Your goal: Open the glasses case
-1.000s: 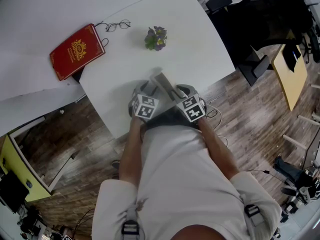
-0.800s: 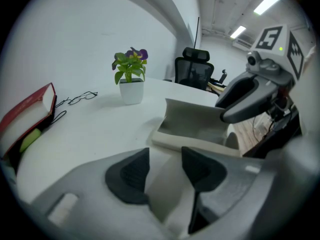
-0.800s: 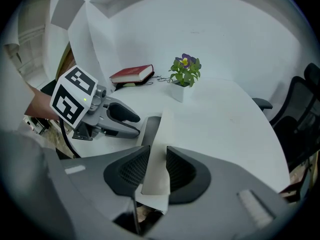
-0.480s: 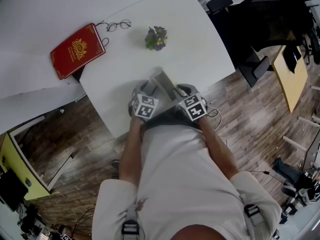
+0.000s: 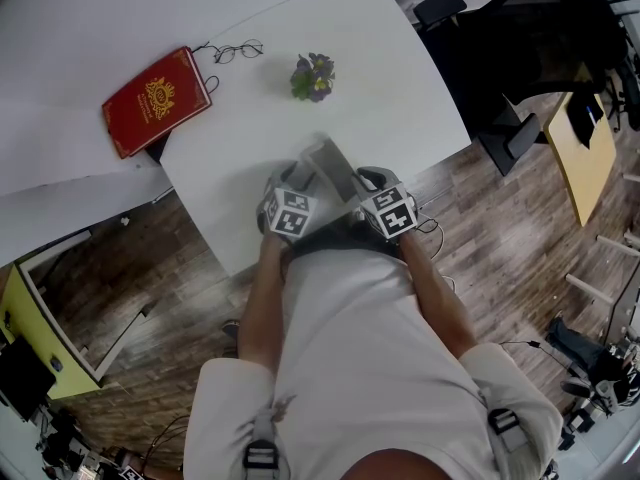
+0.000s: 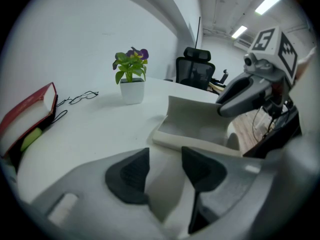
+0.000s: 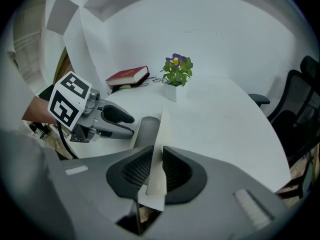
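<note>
The pale grey glasses case lies at the near edge of the white table, its lid standing up. In the left gripper view the case shows its hollow inside, and my left gripper is shut on its near end. My right gripper has just been closing, with the thin edge of the lid between its pads; it now grips it. From the head view, the left gripper and right gripper flank the case.
A pair of glasses and a red book lie at the table's far left. A small potted plant stands beyond the case. Black office chairs are to the right, over wooden floor.
The right gripper's marker cube has shifted slightly to the right. The left gripper and the case stay where they were.
</note>
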The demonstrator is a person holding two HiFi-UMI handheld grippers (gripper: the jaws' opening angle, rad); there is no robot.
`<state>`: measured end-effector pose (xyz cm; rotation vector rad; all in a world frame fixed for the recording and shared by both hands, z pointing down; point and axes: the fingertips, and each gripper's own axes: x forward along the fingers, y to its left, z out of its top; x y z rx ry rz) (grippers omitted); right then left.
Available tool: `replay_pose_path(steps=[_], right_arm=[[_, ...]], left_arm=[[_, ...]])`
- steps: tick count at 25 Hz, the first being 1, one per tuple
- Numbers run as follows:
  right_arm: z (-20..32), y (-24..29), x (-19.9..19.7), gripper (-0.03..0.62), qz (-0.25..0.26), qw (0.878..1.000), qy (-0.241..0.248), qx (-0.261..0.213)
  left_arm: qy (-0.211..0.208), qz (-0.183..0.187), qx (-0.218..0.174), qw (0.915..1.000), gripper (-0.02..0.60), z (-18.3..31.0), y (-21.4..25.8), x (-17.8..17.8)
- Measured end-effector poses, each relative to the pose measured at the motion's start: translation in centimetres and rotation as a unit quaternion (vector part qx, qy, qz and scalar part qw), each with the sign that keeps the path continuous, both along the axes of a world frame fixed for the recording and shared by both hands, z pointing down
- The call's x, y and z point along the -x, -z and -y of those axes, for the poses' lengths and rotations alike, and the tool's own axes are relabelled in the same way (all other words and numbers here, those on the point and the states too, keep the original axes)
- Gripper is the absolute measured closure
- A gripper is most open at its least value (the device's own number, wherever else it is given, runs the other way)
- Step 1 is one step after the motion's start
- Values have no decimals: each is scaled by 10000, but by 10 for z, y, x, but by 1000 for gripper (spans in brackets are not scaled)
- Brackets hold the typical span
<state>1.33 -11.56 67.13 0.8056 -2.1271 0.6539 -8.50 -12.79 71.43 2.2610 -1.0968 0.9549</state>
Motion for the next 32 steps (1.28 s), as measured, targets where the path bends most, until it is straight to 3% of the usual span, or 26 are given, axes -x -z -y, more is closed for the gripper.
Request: replay_pose_path(steps=[32], right_arm=[[12, -8, -23, 565, -326, 9987, -282, -277]], left_arm=[[60, 87, -11, 9999, 385, 2, 2, 1]])
